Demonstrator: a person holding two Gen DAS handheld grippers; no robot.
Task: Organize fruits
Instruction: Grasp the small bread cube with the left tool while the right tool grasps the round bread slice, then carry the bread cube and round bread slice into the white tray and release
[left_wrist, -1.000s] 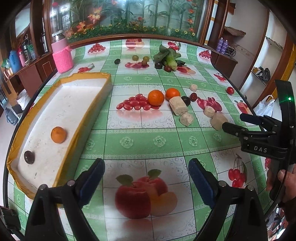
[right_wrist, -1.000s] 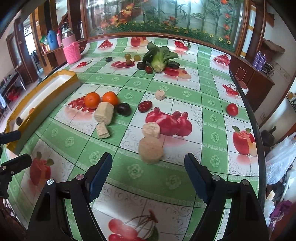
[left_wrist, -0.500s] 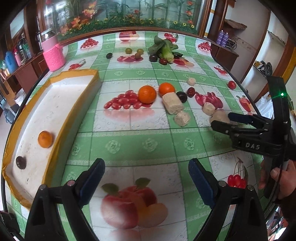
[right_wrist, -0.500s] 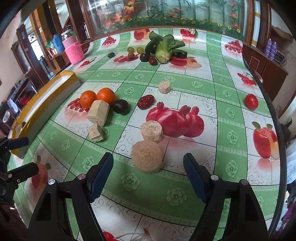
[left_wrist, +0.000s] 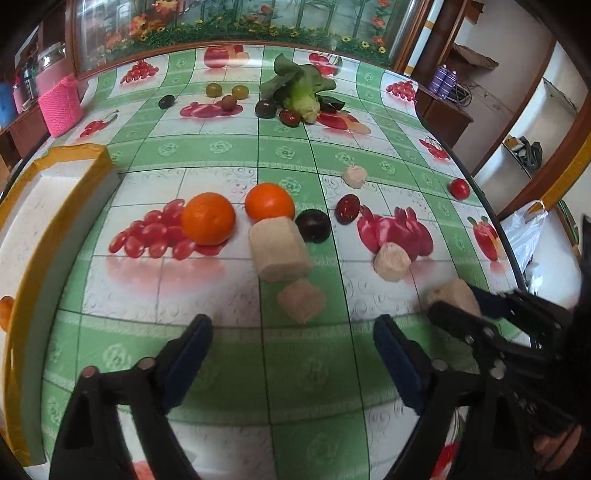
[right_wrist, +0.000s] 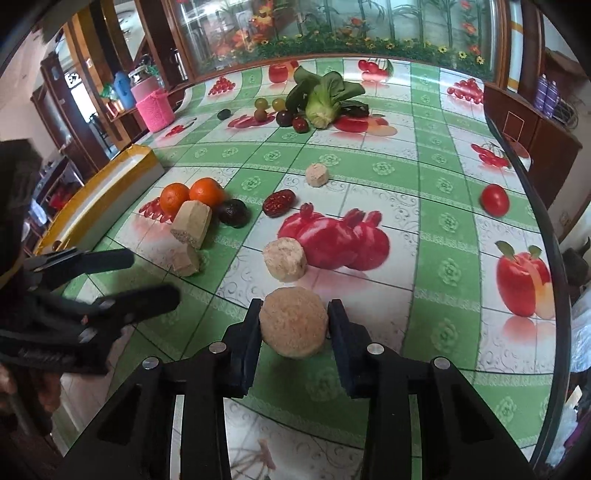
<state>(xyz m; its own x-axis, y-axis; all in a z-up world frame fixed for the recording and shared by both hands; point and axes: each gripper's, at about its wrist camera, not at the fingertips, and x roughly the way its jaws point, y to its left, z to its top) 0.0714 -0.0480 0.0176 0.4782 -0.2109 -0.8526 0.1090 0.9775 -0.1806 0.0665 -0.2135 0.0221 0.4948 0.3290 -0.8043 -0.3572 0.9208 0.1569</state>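
Right hand-held gripper (right_wrist: 293, 325) closing on a round tan chunk (right_wrist: 293, 322) near the desk's front edge, pads just touching its sides. Left hand-held gripper (left_wrist: 291, 354) narrowing, empty, pitched down toward a small tan cube (left_wrist: 301, 299). Pickup step; next likely a firm squeeze, then lift toward the yellow-rimmed tray (left_wrist: 70, 195) at the left edge.

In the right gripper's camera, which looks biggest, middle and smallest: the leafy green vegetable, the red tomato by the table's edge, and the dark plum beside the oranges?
1. leafy green vegetable, clearly the biggest, though farthest away.
2. and 3. dark plum and red tomato: they look alike, too close to rank.
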